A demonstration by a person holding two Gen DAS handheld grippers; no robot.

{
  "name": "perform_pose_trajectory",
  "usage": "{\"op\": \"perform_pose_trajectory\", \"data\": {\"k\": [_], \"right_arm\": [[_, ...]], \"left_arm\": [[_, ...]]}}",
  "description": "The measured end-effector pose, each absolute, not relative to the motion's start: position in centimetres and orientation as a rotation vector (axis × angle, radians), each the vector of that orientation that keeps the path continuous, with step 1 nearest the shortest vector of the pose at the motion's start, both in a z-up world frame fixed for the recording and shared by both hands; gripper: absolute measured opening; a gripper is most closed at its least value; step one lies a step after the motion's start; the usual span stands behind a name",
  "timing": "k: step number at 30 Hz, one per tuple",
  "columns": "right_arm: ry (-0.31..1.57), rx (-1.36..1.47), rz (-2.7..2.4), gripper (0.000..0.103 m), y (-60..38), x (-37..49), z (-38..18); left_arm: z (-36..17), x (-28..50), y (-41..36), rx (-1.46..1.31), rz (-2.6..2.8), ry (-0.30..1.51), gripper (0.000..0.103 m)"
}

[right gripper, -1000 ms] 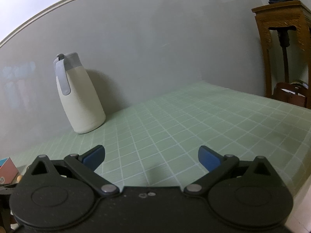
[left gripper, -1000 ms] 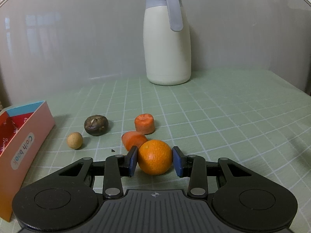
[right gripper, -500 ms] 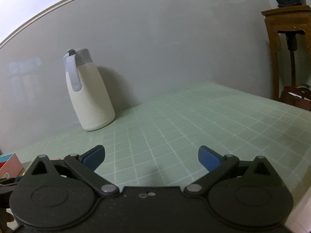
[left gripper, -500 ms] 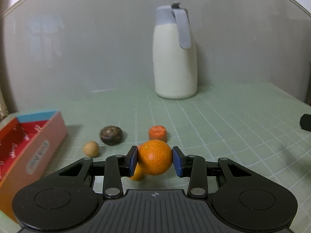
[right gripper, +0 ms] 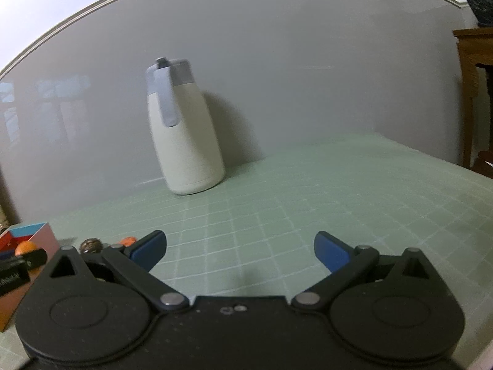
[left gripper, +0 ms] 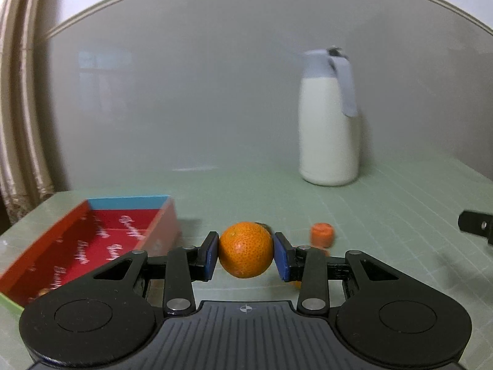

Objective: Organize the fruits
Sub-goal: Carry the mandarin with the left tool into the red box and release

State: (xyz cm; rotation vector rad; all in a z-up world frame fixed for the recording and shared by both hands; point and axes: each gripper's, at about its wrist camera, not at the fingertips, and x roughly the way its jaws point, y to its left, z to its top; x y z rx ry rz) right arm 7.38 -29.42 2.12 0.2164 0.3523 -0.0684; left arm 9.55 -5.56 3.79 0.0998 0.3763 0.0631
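My left gripper (left gripper: 246, 254) is shut on a mandarin orange (left gripper: 246, 249) and holds it above the table, just right of the open red box (left gripper: 92, 240). A carrot piece (left gripper: 322, 234) lies on the table to the right behind it; another orange bit is mostly hidden under my right finger. In the right wrist view the mandarin (right gripper: 26, 247), a dark brown fruit (right gripper: 90, 244) and a carrot piece (right gripper: 128, 240) show at far left near the box (right gripper: 37, 234). My right gripper (right gripper: 240, 251) is open and empty over the green mat.
A white jug with a grey lid (left gripper: 329, 123) stands at the back by the wall, also in the right wrist view (right gripper: 185, 132). A wooden stand (right gripper: 474, 92) is at far right. The right gripper's tip (left gripper: 476, 231) shows at the right edge.
My left gripper has lifted the mandarin and swung left toward the red box, which now shows its inside. The right gripper has turned left, still open.
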Motion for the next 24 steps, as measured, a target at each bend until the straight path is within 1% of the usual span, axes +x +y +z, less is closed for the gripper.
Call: {"op": "perform_pose_trajectory", "data": {"k": [7, 14, 24], "right_arm": [[0.359, 0.186, 0.0, 0.103, -26.1, 8.2, 2.5], [0.368, 0.16, 0.071, 0.103, -23.0, 8.6, 2.7], [0.381, 0.13, 0.147, 0.103, -19.5, 8.9, 2.5]], "left_arm": [[5.0, 8.7, -1.0, 0.082, 0.169, 0.349, 0.038], [5.0, 7.8, 3.5, 0.067, 0.266, 0.349, 0.038], [3.9, 8.6, 9.2, 0.015, 0.383, 0.404, 0.038]]}}
